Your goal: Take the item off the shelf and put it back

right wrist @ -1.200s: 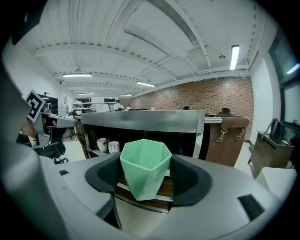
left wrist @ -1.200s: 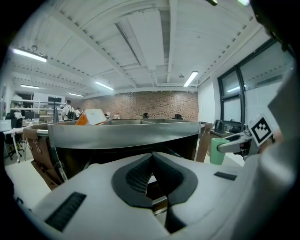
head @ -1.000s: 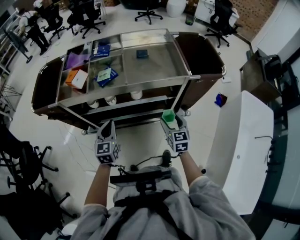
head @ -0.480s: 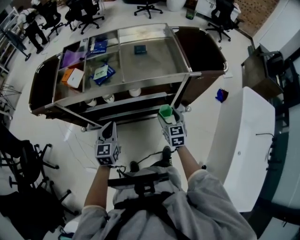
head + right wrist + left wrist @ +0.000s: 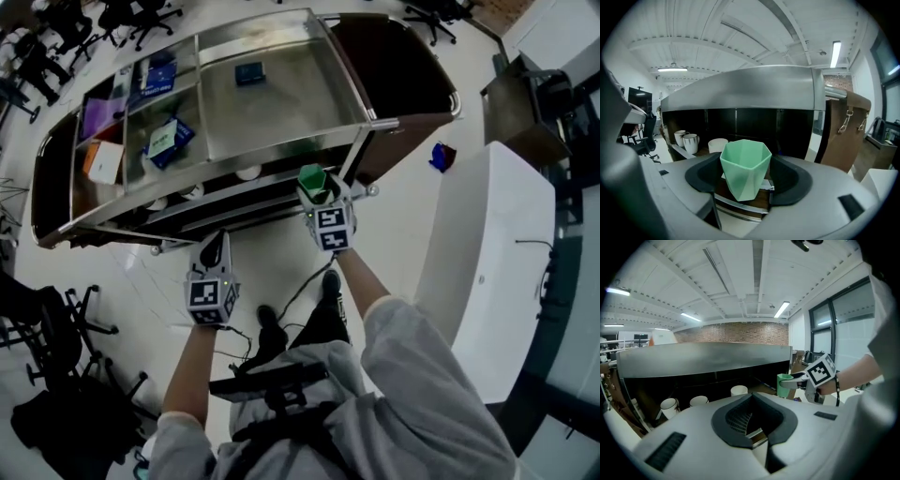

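Observation:
A green faceted cup [image 5: 312, 178] [image 5: 745, 173] stands upright between the pads of my right gripper [image 5: 317, 193] [image 5: 743, 187], which is shut on it. The cup hangs just in front of the steel cart's middle shelf [image 5: 234, 190], near its right post. White cups [image 5: 248, 172] [image 5: 717, 144] and two striped mugs [image 5: 686, 138] stand on that dark shelf. My left gripper [image 5: 214, 251] [image 5: 752, 430] is lower and further from the cart, its jaws together with nothing in them. In its view the cup [image 5: 783, 384] and the other gripper show at the right.
The cart's steel top [image 5: 281, 103] carries a small dark box [image 5: 249, 72], a blue packet [image 5: 169, 141] and orange and purple items at the left. Brown end panels [image 5: 394, 80] flank it. A white counter [image 5: 487, 244] runs along my right, a blue object [image 5: 441, 155] lies on the floor, and office chairs [image 5: 56, 328] stand at left.
I have stepped closer to the cart. My right gripper has carried the green cup forward to the shelf's front edge. The left gripper has stayed back.

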